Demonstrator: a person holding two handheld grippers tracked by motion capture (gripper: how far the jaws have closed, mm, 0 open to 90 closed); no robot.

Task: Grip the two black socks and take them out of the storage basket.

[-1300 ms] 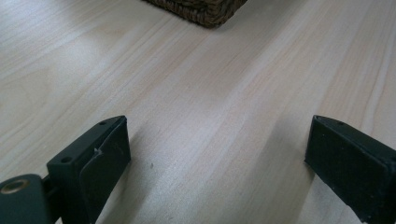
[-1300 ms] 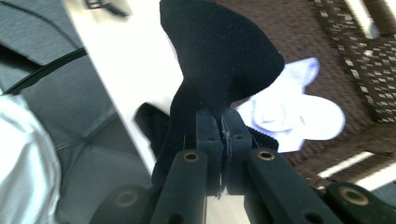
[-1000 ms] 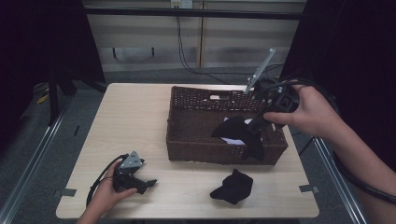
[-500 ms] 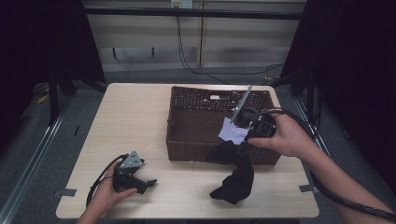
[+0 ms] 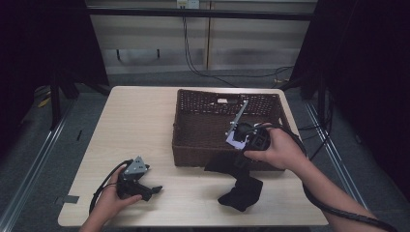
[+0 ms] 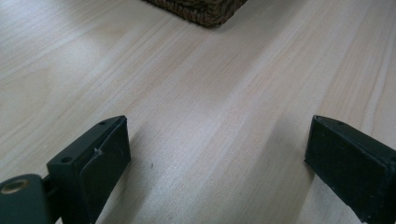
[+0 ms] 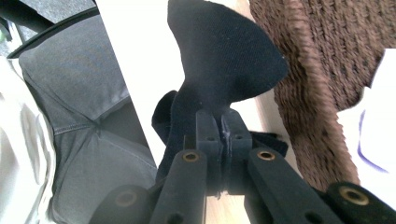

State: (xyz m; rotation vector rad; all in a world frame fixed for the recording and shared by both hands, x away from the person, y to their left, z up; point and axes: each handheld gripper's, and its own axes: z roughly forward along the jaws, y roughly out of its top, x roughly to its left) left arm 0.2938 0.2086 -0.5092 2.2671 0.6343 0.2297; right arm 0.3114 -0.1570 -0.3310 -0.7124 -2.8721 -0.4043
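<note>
Right gripper [image 7: 223,122]: jaws clenched on a black cloth [image 7: 219,65], pinched at a fold, with the rest of the fabric fanning out beyond the tips. In the high view the cloth [image 5: 232,164] hangs over the front wall of the wicker basket [image 5: 193,145], partly draped on the rim, and appears to run down to a dark bundle [image 5: 241,194] lying on the table just in front of the basket; whether bundle and cloth are one piece cannot be told. A white slip with blue marking [image 7: 373,135] lies inside the basket, close to the gripper.

Left gripper [image 6: 215,154]: jaws spread wide, grasping nothing, resting on the table [image 6: 196,88] well to the left of the basket, in front of its near corner.

Assessment: the step in hand appears to be moving the cloth across the basket's front wall. To do it well, the pinch should stay firm and the lift go high enough that the trailing fabric clears the woven rim, which could snag it. The free end should be settled before the jaws let go.
</note>
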